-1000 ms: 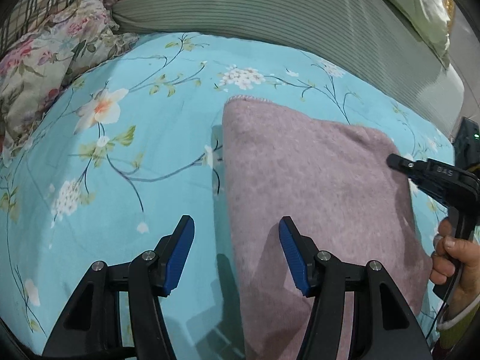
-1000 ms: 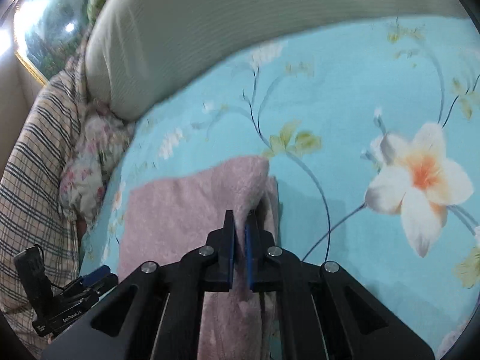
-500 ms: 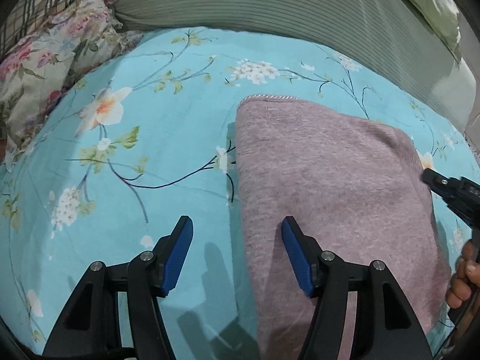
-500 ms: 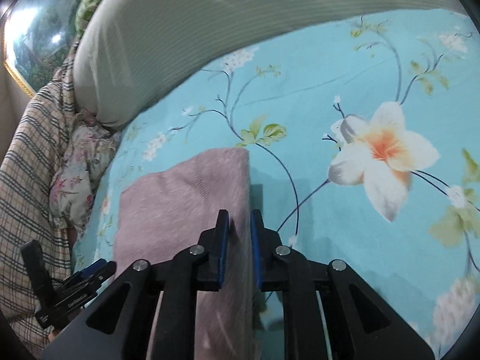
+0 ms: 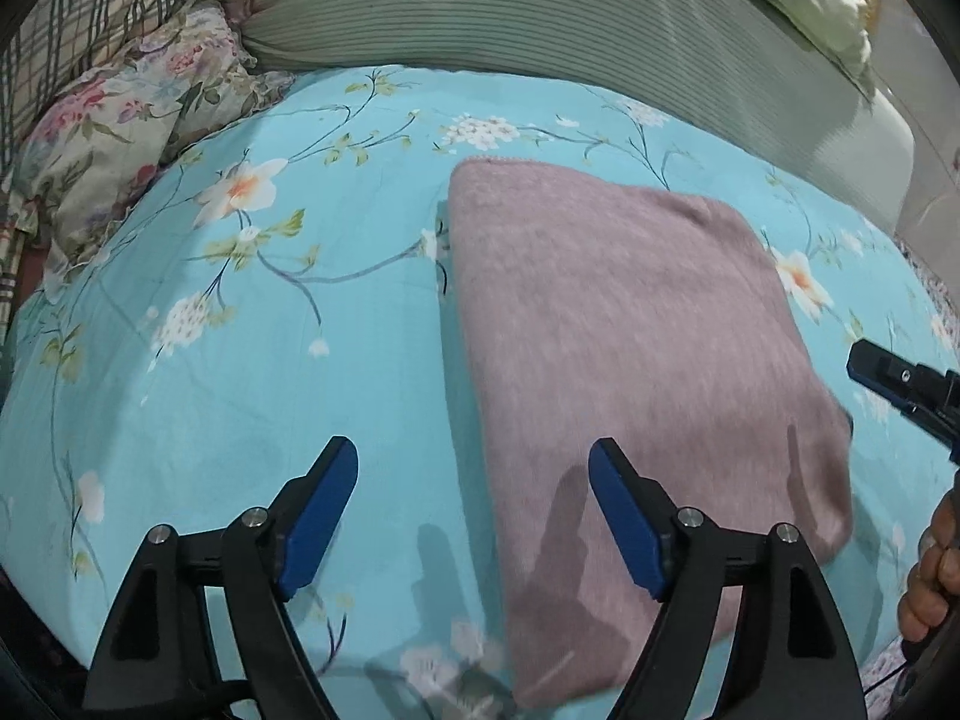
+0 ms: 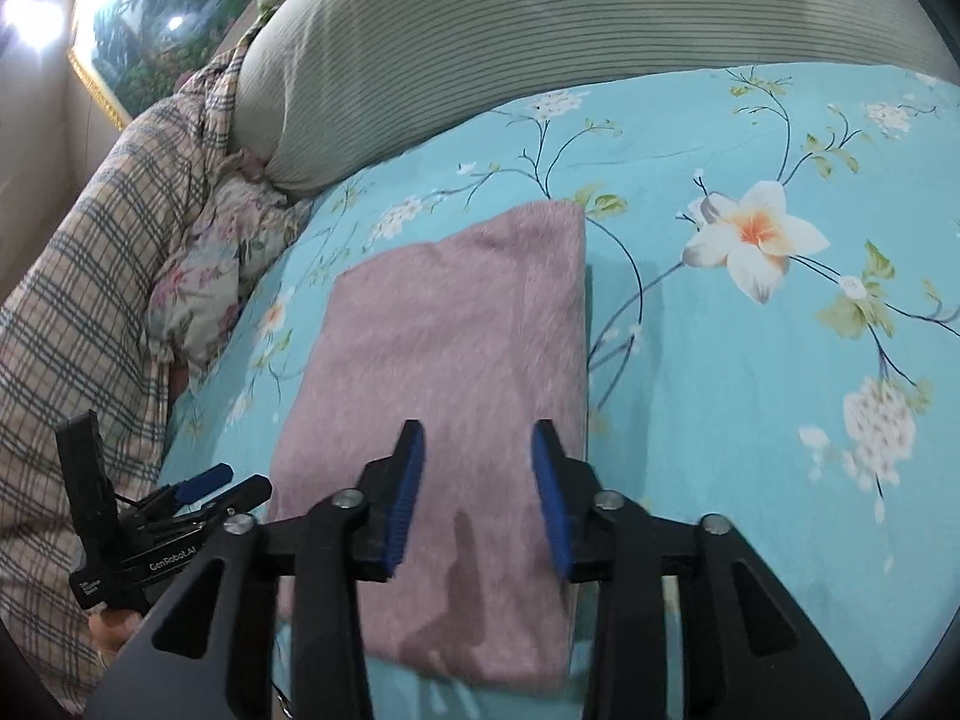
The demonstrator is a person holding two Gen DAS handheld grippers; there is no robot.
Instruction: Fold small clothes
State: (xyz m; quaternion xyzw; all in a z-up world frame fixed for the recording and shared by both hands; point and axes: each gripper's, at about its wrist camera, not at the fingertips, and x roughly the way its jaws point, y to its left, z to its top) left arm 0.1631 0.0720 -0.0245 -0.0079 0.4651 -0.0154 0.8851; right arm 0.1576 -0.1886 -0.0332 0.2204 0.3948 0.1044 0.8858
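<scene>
You're hovering both grippers over the pink garment (image 5: 630,348), which is lying folded into a neat rectangle on the floral bedsheet (image 5: 270,360), roughly mid-bed and well short of the striped bolster (image 5: 540,18) along the far edge. Left gripper (image 5: 471,510) is standing wide w/ nothing btwn the pads; its jaws have just been opening, and it's straddling the garment's left edge w/o touching it. Right gripper (image 6: 477,498) is standing about half open above the near part of the cloth; its jaws have just been opening too, and the pads aren't pinching any fabric. You're looking to be at the release/check step, so the fold is prob. done or nearly done. To do it well: keep both grippers lifting clear straight off so you're not dragging the top layer, check that the layers are lining up along the right edge (image 6: 582,324), and if another fold is needed, be pinching both near corners evenly before carrying them over. Containers: none showing in either view, so nothing to report in them; floral pillow (image 5: 120,138) and plaid blanket (image 6: 90,300) are just sitting at the bed's far-left corner.
</scene>
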